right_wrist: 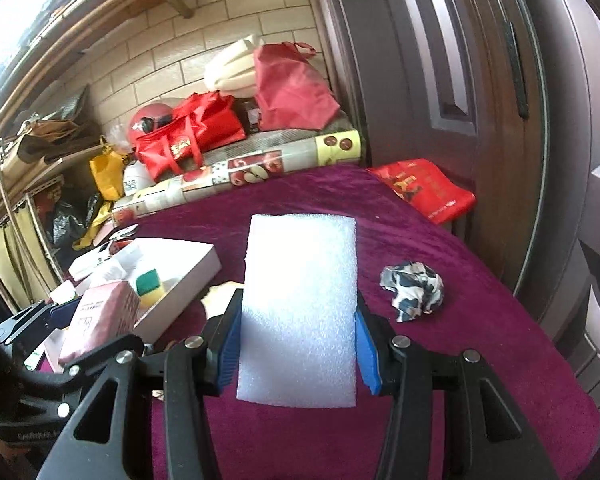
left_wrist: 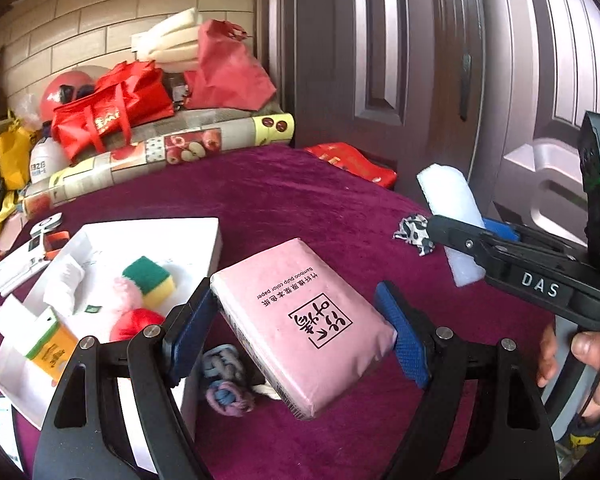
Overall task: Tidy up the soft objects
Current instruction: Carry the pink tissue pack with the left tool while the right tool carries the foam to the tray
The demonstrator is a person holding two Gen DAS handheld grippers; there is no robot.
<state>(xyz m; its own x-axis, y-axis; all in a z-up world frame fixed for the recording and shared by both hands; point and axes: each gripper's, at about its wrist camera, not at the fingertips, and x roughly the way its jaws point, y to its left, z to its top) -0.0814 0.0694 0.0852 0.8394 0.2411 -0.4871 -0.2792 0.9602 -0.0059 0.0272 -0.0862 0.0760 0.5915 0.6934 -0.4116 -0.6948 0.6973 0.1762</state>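
Observation:
My left gripper [left_wrist: 300, 330] is shut on a pink tissue pack [left_wrist: 304, 320], which hangs tilted above the purple cloth. Its blue pads [left_wrist: 404, 340] press on both long sides of the pack. My right gripper [right_wrist: 296, 344] is shut on a white foam block [right_wrist: 300, 292], held upright over the table. In the left wrist view that gripper [left_wrist: 468, 232] and the foam block [left_wrist: 448, 200] show at the right. The right wrist view catches the left gripper [right_wrist: 92, 332] with the pink tissue pack [right_wrist: 100, 312] at lower left. A white tray [left_wrist: 152, 228] at the left holds a green-yellow sponge [left_wrist: 150, 280], a pink pompom [left_wrist: 122, 294] and a red ball [left_wrist: 134, 324].
A knotted rope toy [left_wrist: 224, 380] lies beside the tray under the pack. A crumpled black-and-white cloth [right_wrist: 414, 290] sits on the purple tablecloth [right_wrist: 480, 344] at the right. Red bags [left_wrist: 112, 108] and a rolled mat [left_wrist: 160, 152] crowd the far edge. A door [right_wrist: 440, 80] stands close on the right.

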